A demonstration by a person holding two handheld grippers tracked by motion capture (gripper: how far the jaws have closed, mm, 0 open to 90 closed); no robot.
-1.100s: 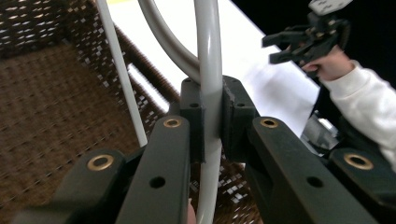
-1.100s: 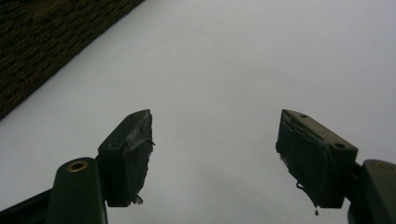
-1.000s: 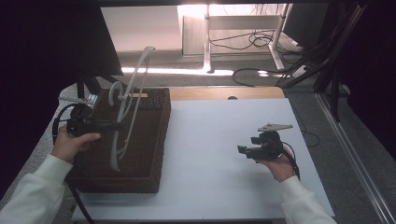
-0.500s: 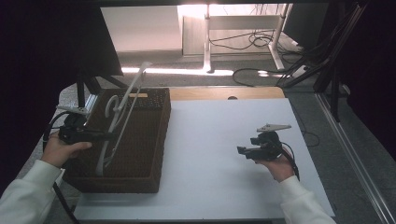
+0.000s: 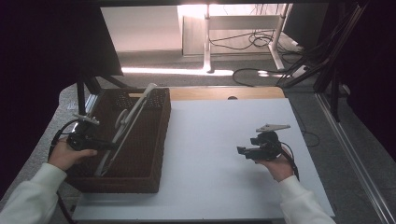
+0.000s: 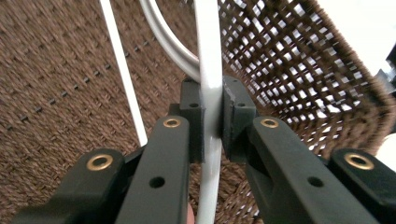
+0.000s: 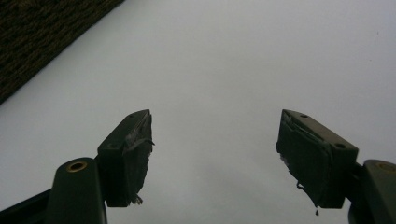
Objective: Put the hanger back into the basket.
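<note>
my left hand-held gripper (image 6: pixel 212 123) clamps the white hanger (image 6: pixel 208 70) on its flat bar, leaning in the brown woven basket (image 5: pixel 154 140) at the bench's (image 5: pixel 215 140) left. it looks light, stiff and slick, so the bar suits. my right hand-held gripper (image 7: pixel 215 158) gapes empty. no writing visible.

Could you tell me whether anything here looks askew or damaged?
The white metal hanger lies slanted in the brown woven basket, one end over the far rim, with the left gripper clamped on it. The right gripper's pads look frayed.
</note>
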